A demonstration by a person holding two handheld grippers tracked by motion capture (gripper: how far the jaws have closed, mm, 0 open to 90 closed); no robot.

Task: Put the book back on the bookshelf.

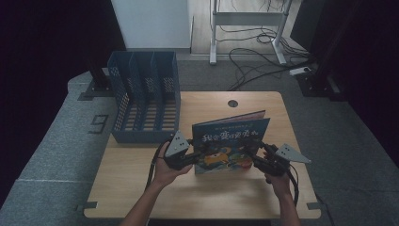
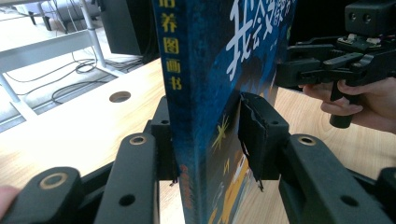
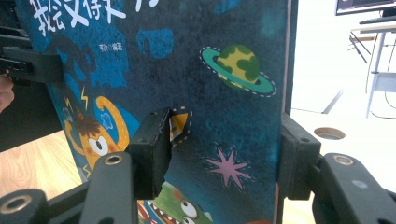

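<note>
Wooden tabletop carries a blue slotted file rack at its far left, and you're holding a blue picture book upright near the middle, bottom edge down on or just above the wood, cover facing you, well apart from the rack. Your left gripper straddles the spine edge; in the left gripper view the back pad looks to be against the book and the front pad sits on or a hair off the cover, so call it a light pinch at best. Your right gripper straddles the open page edge; in the right gripper view the left pad lies on the cover but the right pad stands apart from the page edge, so it's spread, not clamping. Risks: with one side loose the book can tip forward or back, or pivot about the left grip and drop flat. Squeeze only the fore edge and the pages may splay or buckle. If it's headed for a rack slot, a tilted book will likely catch on a divider.
</note>
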